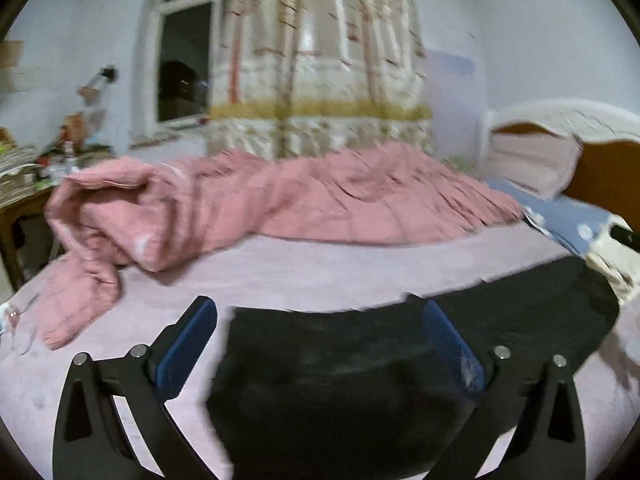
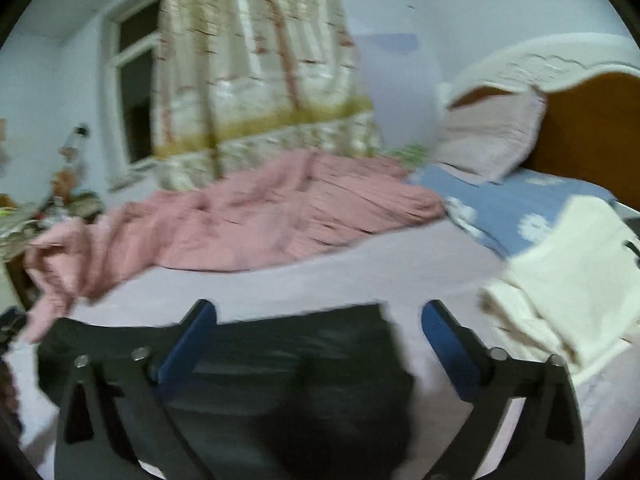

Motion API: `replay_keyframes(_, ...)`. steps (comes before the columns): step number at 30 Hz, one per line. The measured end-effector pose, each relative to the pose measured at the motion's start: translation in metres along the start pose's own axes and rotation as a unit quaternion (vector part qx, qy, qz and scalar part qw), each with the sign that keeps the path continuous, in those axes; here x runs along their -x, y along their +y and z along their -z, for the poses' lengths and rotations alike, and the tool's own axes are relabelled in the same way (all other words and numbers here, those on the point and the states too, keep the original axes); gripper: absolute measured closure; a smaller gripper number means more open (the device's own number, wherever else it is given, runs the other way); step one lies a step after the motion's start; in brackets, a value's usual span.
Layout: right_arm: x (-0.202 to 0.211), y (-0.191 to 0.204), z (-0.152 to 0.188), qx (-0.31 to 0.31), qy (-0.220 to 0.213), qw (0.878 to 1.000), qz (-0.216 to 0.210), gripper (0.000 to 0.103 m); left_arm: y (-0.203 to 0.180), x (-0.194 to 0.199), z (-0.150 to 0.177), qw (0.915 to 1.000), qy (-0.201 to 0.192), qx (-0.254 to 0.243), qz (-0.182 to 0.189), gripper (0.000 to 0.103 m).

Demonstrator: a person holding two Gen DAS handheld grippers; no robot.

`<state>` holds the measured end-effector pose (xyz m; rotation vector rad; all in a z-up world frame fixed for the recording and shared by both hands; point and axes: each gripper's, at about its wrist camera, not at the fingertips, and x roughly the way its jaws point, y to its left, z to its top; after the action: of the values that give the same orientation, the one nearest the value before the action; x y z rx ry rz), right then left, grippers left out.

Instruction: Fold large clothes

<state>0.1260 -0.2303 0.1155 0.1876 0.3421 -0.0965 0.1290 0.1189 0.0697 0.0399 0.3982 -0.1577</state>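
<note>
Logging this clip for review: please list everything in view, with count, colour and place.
Black cloth garment: one, black, flat on the near bed sheet, below both grippers.
Pink crumpled quilt: one, pink, along the far side of the bed.
Pale lilac bed sheet: one, lilac, covering the mattress.
Blue cloth with white spots: one, blue, near the headboard.
Cream folded cloth: one, cream, right of the garment.
Pale pink pillow: one, against the headboard.
Wooden headboard with white trim: one, brown, right.
Patterned curtain: one, beige, by the window.
Left gripper: one, black with blue pads, open.
Right gripper: one, same colours, open.
</note>
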Motion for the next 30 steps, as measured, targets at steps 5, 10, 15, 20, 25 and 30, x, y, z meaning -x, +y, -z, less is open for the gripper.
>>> replay_keyframes(5,-0.044,0.058,0.018,0.09,0.057,0.994,-0.012,0.0,-0.018,-0.05,0.007,0.9958,0.077,0.025,0.042,0.0)
replay_keyframes(10,-0.099,0.068,0.067,0.137,0.152,0.979,0.014,0.0,-0.023,-0.083,0.041,0.991,0.133,-0.011,0.011,0.0)
replay_keyframes(15,-0.107,0.024,0.07,0.073,0.164,0.983,0.042,0.0,0.005,-0.088,0.053,0.9903,0.133,0.011,-0.038,0.0)
replay_keyframes(20,-0.111,-0.031,0.072,0.001,0.197,0.979,0.045,0.0,0.052,-0.098,0.063,0.9817,0.161,0.095,-0.036,0.0)
replay_keyframes(25,-0.114,-0.044,0.076,-0.016,0.213,0.976,0.036,0.0,0.046,-0.098,0.073,0.9815,0.171,0.079,-0.033,0.0)
replay_keyframes(30,-0.126,-0.033,0.082,0.014,0.236,0.97,0.049,0.0,0.049,-0.109,0.079,0.9752,0.199,0.097,-0.013,0.0)
